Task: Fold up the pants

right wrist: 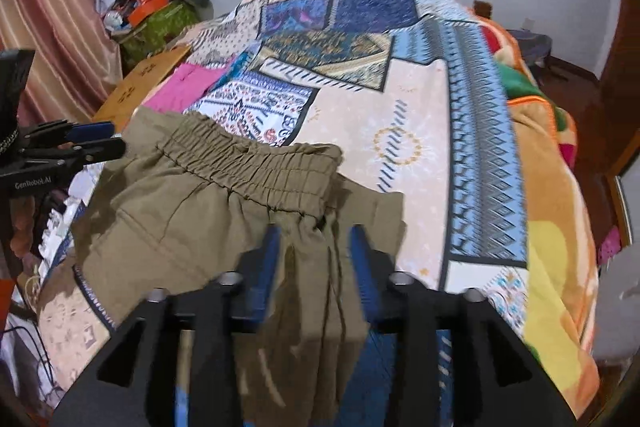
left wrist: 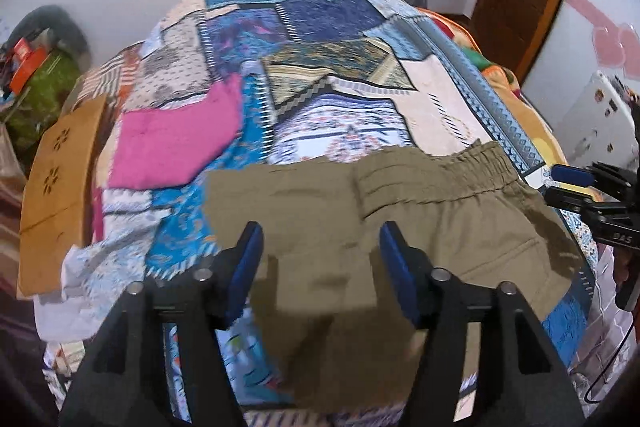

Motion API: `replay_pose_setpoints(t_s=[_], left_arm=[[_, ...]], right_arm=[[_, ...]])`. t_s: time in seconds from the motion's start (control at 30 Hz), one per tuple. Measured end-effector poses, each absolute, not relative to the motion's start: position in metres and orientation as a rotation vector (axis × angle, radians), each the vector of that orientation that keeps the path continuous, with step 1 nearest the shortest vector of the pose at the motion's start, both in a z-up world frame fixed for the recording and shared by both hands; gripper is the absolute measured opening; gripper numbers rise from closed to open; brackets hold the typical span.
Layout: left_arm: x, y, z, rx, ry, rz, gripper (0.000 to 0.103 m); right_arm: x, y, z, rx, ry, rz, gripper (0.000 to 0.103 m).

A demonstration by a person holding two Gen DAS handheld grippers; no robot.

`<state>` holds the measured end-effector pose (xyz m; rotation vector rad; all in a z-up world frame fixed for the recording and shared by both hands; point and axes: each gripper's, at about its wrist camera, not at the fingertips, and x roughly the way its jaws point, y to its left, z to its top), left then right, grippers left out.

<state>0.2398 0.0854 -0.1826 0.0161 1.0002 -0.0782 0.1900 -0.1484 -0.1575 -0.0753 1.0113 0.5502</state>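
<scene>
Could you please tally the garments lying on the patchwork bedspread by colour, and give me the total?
Olive-brown: 1, the pants with the elastic waistband.
Pink: 1, the folded pink garment lying apart from the pants, further up the bedspread.
Total: 2

one pants (left wrist: 360, 211); two grippers (left wrist: 320, 259); one pink cloth (left wrist: 172, 143)

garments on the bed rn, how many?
2: olive pants near edge, across both grippers' fingers; pink garment folded at the bed's left side. More may hide out of view.
</scene>
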Motion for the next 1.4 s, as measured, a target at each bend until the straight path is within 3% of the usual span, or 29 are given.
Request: replay_pose_setpoints(t_s=[0.13,0.23,0.5,0.6,0.9,1.0,1.07,1.13,1.2,1.27,1.4], left_arm=[[0.222,0.109,-0.187,-0.019,1.006,-0.041,0.087],[0.212,0.121,-0.202,-0.063,1.038,-0.032,0.087],[0.212,0.127,-0.250,-0.209,1.138,-0.054,0.087],[0.219,0.121,-0.254,-0.236,1.136,-0.069,0.087],[0.236,0.107,-0.250,-0.197,1.101,-0.135,0.069],[0.239,0.106,-0.250,-0.204,1.095,-0.146,0.063],[0.241,0.104,-0.249,-0.204,1.087,-0.151,0.054],[0.242,0.100,-0.247,-0.186,1.079,-0.139,0.035],[0.245,0.096,-0.247,-0.151,1.079,-0.104,0.022],[0.247,0.096,-0.247,-0.149,1.082,-0.091,0.016],[0.246,0.095,-0.242,-0.126,1.068,-0.061,0.006]], right_arm=[[0.177,-0.158,-0.152,-0.057,1.001,0.524,0.056],[0.167,-0.164,-0.158,-0.039,1.005,0.496,0.064],[0.162,-0.171,-0.194,0.049,1.103,0.478,0.064],[0.168,-0.174,-0.201,0.088,1.108,0.482,0.070],[0.186,-0.176,-0.220,0.230,1.165,0.552,0.070],[0.189,-0.177,-0.220,0.239,1.168,0.562,0.066],[0.191,-0.178,-0.221,0.262,1.172,0.575,0.056],[0.192,-0.177,-0.221,0.274,1.172,0.584,0.046],[0.192,-0.175,-0.219,0.276,1.166,0.587,0.037],[0.193,-0.173,-0.217,0.263,1.155,0.583,0.026],[0.192,-0.170,-0.209,0.213,1.111,0.574,0.014]])
